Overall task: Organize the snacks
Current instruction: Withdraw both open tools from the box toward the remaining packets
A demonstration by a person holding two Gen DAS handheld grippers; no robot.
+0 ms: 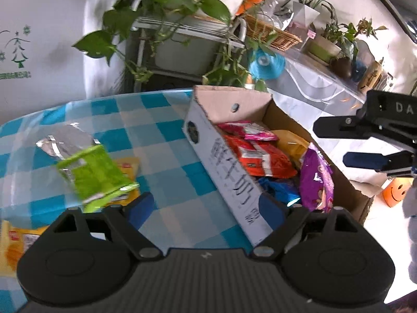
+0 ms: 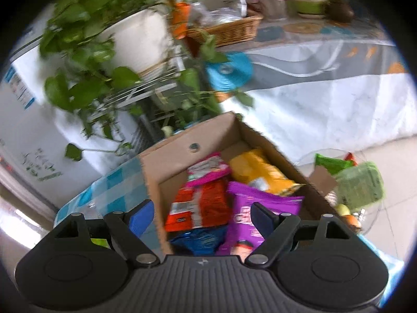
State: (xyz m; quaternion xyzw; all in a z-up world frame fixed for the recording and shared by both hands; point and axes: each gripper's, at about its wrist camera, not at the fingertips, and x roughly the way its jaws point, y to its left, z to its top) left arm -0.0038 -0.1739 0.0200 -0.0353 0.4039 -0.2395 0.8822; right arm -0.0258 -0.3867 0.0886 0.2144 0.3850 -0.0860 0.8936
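— Both grippers, left gripper (image 1: 206,208) and right gripper (image 2: 200,217), stand open, holding nothing?

— Yes. Cardboard box (image 1: 235,103) at the table's (image 1: 159,120) right edge holds several snacks; green packet (image 1: 96,174) and yellow packet (image 1: 129,168) still wait near the left edge.

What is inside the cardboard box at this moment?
The cardboard box holds a pink packet, yellow bag, orange-red bag, purple bag and blue packet. Anything beneath them, and the box floor, is covered.
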